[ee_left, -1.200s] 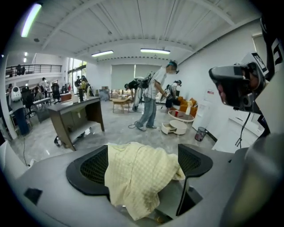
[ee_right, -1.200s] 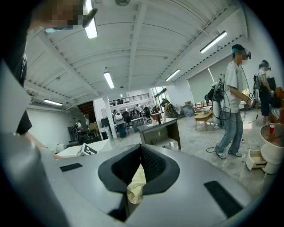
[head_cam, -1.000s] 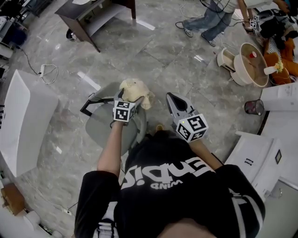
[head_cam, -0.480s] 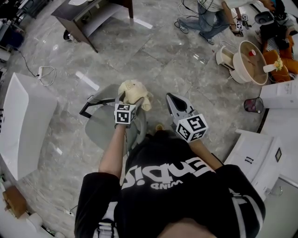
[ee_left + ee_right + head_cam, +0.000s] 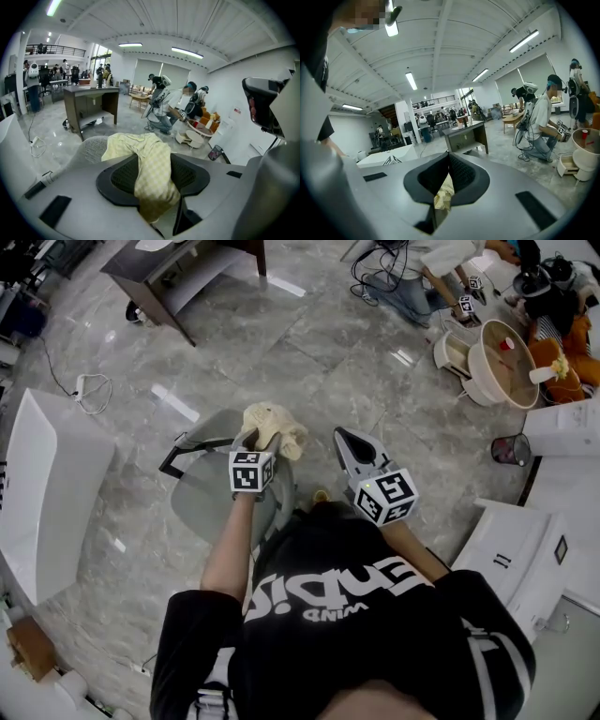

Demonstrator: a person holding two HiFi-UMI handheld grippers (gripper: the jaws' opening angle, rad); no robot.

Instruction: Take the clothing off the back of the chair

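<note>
The grey marble floor (image 5: 309, 362) carries a grey mesh chair (image 5: 202, 493) near the middle of the head view. A pale yellow checked cloth (image 5: 272, 423) lies bunched over the chair's back, at the chair's 1 o'clock edge. Seen from the chair, a dark table (image 5: 173, 273) stands at 12 o'clock and a white table (image 5: 47, 474) at 9 o'clock. A white plug (image 5: 82, 382) with a looped cable lies at 10 o'clock. A round cream table (image 5: 502, 381) sits at 2 o'clock, a dark mesh bin (image 5: 511, 456) at 3 o'clock, and white cabinets (image 5: 516, 549) at 4 o'clock.
</note>
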